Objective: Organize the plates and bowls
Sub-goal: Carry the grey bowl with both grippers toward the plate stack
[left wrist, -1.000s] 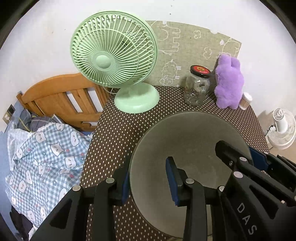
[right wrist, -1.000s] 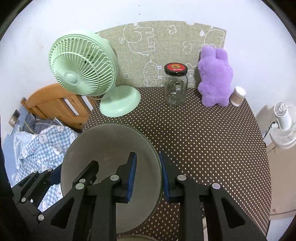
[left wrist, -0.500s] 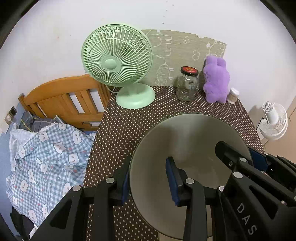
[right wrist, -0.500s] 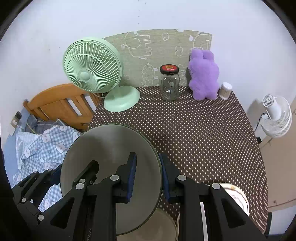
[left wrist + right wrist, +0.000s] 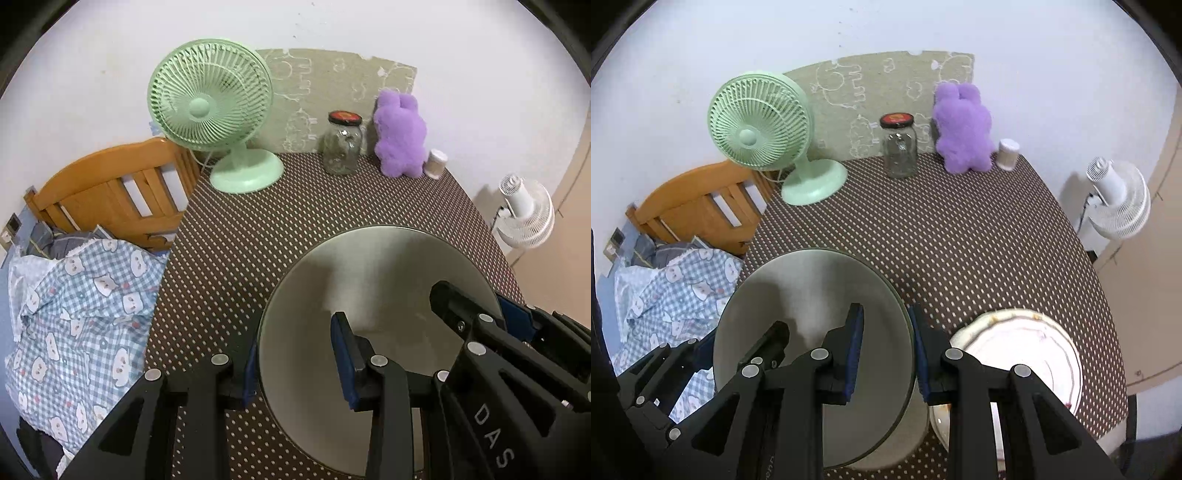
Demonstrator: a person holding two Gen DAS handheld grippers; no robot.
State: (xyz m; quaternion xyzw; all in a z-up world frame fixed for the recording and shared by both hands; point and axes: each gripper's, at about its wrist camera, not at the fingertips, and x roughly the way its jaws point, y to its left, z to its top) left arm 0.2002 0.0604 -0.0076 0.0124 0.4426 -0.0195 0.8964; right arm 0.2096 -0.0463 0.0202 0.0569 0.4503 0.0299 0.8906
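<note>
Right wrist view: my right gripper [image 5: 885, 349] is clamped on the right rim of the grey plate [image 5: 798, 314], and my left gripper [image 5: 293, 356] pinches the opposite, left rim, so I carry the plate between both hands, held clear above the dotted surface [image 5: 960, 240]. What the coming move turns on, as I judge it: the white patterned plate [image 5: 1034, 343] lies on the surface just to the right of my right gripper, so the right hand is the nearer one, and part of another pale dish [image 5: 897, 443] shows directly beneath the grey plate. The grey plate is round, with no long axis to align.

I count one grey plate in my grip, one white patterned plate and one partly hidden pale dish; whether that last one is a plate or a bowl I cannot tell.
</note>
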